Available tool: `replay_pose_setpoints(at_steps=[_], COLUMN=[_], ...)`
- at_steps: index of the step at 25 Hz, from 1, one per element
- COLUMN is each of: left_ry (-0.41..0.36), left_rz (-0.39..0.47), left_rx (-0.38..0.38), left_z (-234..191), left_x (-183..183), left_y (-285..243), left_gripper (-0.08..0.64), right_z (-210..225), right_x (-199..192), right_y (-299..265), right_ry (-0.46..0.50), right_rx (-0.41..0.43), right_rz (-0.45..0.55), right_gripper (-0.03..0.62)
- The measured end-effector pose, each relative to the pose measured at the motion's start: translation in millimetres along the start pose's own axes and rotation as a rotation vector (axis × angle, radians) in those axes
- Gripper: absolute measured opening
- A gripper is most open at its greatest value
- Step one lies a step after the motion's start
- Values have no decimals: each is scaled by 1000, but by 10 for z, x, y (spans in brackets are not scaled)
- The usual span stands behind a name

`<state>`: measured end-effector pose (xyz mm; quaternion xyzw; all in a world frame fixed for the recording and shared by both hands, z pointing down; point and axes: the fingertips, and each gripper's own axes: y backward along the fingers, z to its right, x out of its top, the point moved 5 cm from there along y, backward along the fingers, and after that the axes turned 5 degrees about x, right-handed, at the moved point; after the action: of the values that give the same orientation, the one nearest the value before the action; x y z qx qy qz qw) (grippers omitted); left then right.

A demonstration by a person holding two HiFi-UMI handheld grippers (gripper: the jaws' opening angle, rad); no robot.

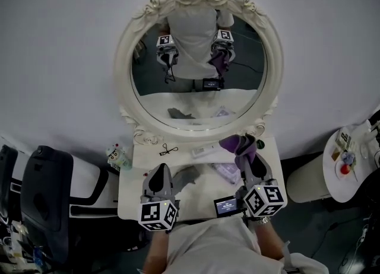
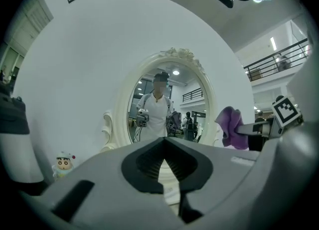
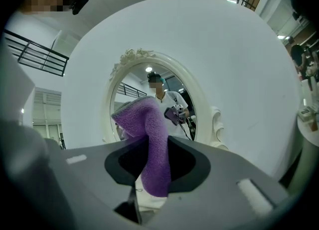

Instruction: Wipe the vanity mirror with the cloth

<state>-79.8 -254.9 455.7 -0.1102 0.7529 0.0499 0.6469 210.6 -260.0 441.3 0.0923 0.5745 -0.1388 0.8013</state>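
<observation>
Your left gripper (image 2: 164,144) has its jaws closed on nothing, and the vanity mirror (image 1: 199,83) stands ahead of them. Your right gripper (image 3: 152,147) has its jaws clamped on the purple cloth (image 3: 149,119), which rises past the tips and flops over, short of the glass ahead. The cloth looks soft, light and limp, so a mid-fold pinch likely leaves padding to press, and the glass wants gentle pressure.

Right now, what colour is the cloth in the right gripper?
Purple: the cloth shows best in the right gripper view.
</observation>
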Motion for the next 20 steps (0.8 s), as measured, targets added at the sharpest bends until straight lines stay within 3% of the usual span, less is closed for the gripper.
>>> replay_pose_setpoints(at_steps=[4,10,14,17,20], left_ry=[15,-29,-59,-36,-48], left_rz=[8,23,57,72,84], left_rx=[6,-26,-44,-30,-72], left_z=[-173,-351,-435,-488,-420], left_x=[322,842,1185,1385,1570], left_y=[-183,-412,-508,-600,-634], left_gripper=[3,3,3,3,3], right_z=[-148,-422,-645,-838,-1070], right_x=[357,999,1328,1502,1684], right_y=[-266,-586,-855,-1129,-1340], right_ry=[28,108,151,170,179], right_rx=[6,19,45,47,73], right_rz=[42,117,114,117,138], right_gripper=[110,110,109,107,106])
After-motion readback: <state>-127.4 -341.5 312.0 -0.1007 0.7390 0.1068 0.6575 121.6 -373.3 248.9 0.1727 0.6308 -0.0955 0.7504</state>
